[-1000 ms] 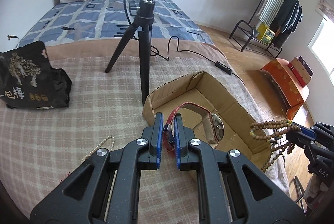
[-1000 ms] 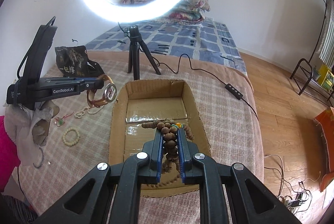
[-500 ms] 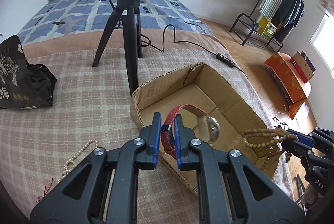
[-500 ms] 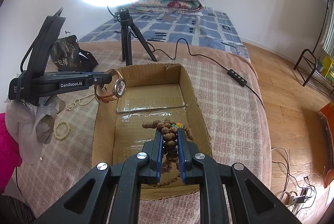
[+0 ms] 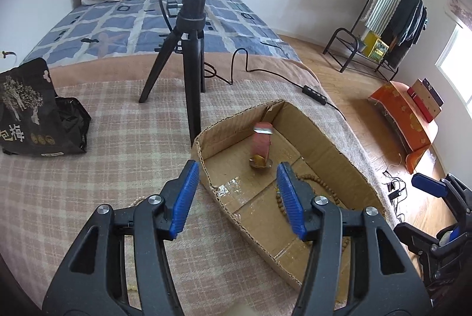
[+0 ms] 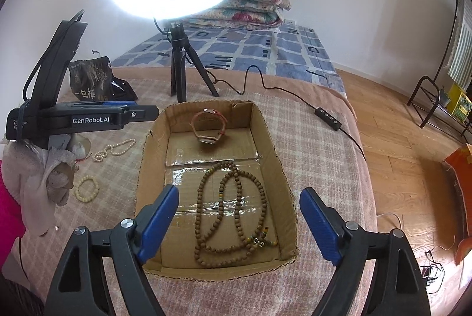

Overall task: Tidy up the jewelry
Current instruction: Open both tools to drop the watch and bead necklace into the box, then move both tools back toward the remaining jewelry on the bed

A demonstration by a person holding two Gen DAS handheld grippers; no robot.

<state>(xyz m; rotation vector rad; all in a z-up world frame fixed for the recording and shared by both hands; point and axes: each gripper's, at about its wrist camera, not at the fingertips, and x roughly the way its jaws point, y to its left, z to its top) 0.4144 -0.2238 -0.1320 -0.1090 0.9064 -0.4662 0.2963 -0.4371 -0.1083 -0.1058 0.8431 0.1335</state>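
A red-strapped watch [image 5: 261,145] rests on the floor of the open cardboard box [image 5: 253,230], near its far wall, free of my left gripper [image 5: 236,198]. The left jaws are opening with nothing between them. The long brown bead necklace [image 6: 233,210] lies in loops on the near floor of the box [image 6: 274,156], below my right gripper [image 6: 239,218]. Its jaws are also opening and hold nothing. The watch [image 6: 208,127] lies beyond the beads. The left gripper [image 6: 141,112] hovers at the box's left rim. The right gripper [image 5: 433,207] shows at the right edge.
A ring light on a black tripod [image 6: 178,71] stands just behind the box, its cable [image 6: 327,117] trailing right. A pearl necklace [image 6: 115,148] and a pale bead bracelet [image 6: 87,187] lie on the checked blanket left of the box. A black bag [image 5: 32,115] sits further left.
Both grippers were shut, the left on the watch and the right on the beads. Both have opened, and the watch and the beads now lie on the box floor.
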